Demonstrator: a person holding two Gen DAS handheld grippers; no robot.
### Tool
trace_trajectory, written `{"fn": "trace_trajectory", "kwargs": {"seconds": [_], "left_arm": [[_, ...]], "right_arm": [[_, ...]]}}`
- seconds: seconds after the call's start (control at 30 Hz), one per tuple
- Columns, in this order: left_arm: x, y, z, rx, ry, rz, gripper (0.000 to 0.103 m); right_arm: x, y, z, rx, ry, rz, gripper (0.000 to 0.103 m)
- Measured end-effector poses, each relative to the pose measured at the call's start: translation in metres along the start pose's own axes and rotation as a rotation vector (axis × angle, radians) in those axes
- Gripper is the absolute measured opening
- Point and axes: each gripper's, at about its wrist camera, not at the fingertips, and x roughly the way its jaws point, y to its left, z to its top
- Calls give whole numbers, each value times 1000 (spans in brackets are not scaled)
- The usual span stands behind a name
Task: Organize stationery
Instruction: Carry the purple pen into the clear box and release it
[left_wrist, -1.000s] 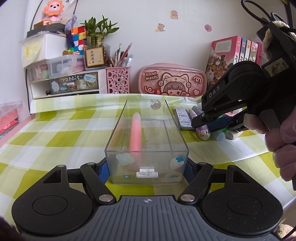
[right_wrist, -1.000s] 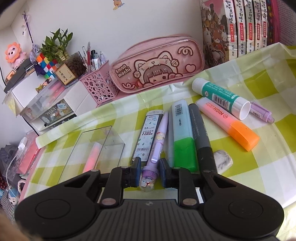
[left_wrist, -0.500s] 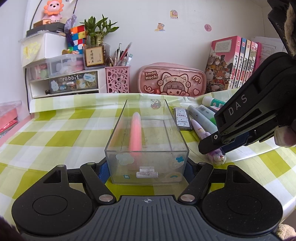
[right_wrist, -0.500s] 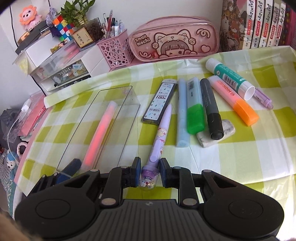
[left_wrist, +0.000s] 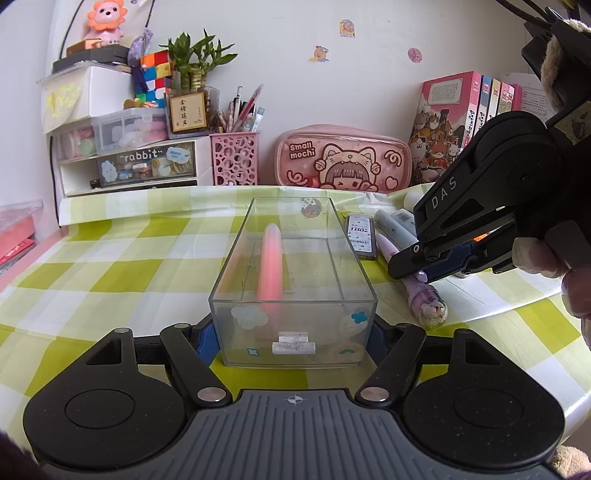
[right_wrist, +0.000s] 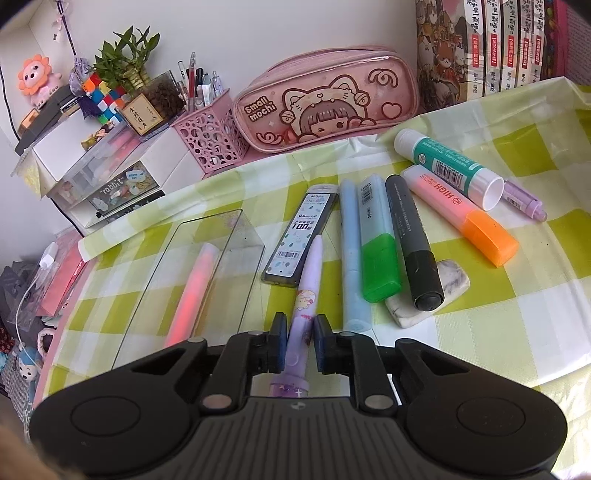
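Checked worktop (right_wrist: 498, 332): left tongs (left_wrist: 293, 338) clamp the clear box (left_wrist: 295, 236) holding a pink pen (left_wrist: 270, 266); right tongs (right_wrist: 300, 341) are closing around a purple pen (right_wrist: 306, 295).

a table under a green-and-white checked cloth (right_wrist: 498, 350). on it, left, a clear box (left_wrist: 291, 295); right of it a lead case (right_wrist: 301, 236), pens, highlighters, glue stick (right_wrist: 447, 168) and eraser (right_wrist: 452, 282); far, a pink pencil case (right_wrist: 325, 99).
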Motion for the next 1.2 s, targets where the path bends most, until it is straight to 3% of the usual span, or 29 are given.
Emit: {"fn": "trace_trajectory", "kwargs": {"seconds": [0.27, 0.57, 0.8, 0.9, 1.2], "left_arm": [[0, 0, 0, 0, 0, 0, 73], [0, 0, 0, -1, 0, 1, 73], [0, 0, 0, -1, 0, 1, 73], [0, -1, 0, -1, 0, 1, 73], [0, -1, 0, -2, 0, 2, 73]], "right_arm": [[-11, 0, -1, 29, -25, 42, 48], [-31, 7, 6, 112, -62, 177, 48], [-28, 23, 8, 144, -41, 258, 48], [-20, 30, 12, 161, -27, 270, 48], [0, 38, 13, 186, 3, 199, 48]]}}
